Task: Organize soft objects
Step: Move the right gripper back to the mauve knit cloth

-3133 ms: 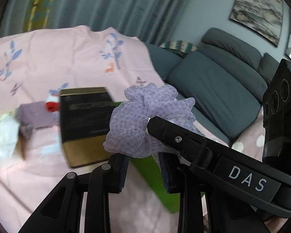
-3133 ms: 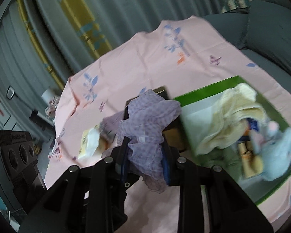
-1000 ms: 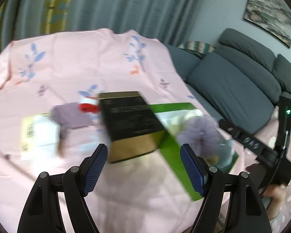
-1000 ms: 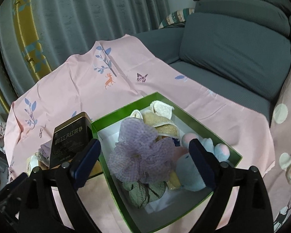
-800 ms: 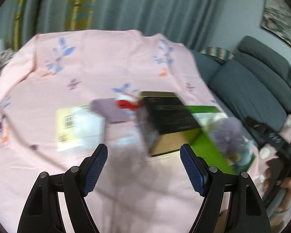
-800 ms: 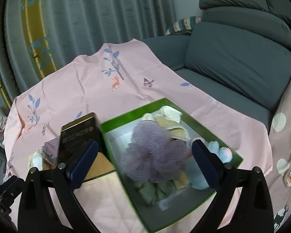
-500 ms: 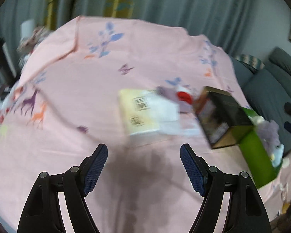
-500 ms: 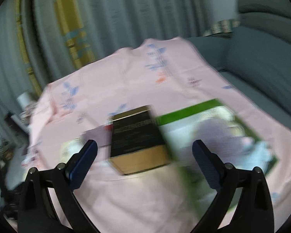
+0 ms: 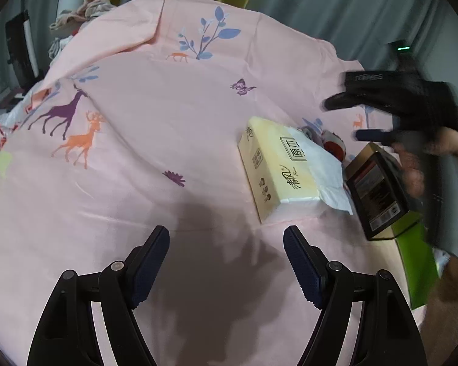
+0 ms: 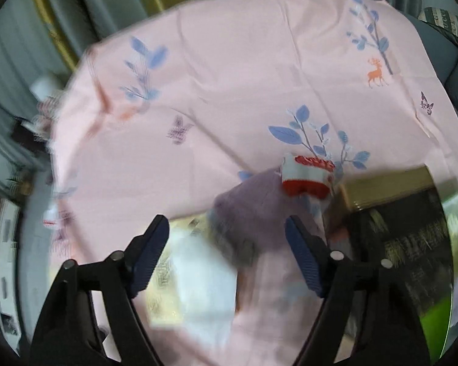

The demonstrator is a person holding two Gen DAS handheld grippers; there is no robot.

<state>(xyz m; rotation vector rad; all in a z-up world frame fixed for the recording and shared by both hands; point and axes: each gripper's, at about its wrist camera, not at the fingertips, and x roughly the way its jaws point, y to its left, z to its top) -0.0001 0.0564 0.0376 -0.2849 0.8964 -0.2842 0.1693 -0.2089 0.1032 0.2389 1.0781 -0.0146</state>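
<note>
My left gripper (image 9: 226,244) is open and empty above the pink cloth (image 9: 137,128). A yellow tissue pack (image 9: 278,174) lies ahead to the right. Behind it peeks a mauve cloth with a red-and-white soft piece (image 9: 332,145). My right gripper (image 10: 227,238) is open and empty, hovering over the mauve cloth (image 10: 253,210); the red-and-white piece (image 10: 308,174) lies just beyond it. The right gripper also shows in the left wrist view (image 9: 345,119), blurred, above the black-and-gold box (image 9: 377,190). The green box edge (image 9: 415,259) sits at the right.
The black-and-gold box (image 10: 397,213) stands between the soft pieces and the green box (image 10: 436,326). The tissue pack (image 10: 195,271) lies below my right gripper. A heap of clothes (image 9: 85,9) lies at the cloth's far left edge. Curtains hang behind.
The purple scrunchie went from both grippers into the green box. Both grippers opened and swung left; the right one now hovers over the mauve cloth, the left looks at the open cloth.
</note>
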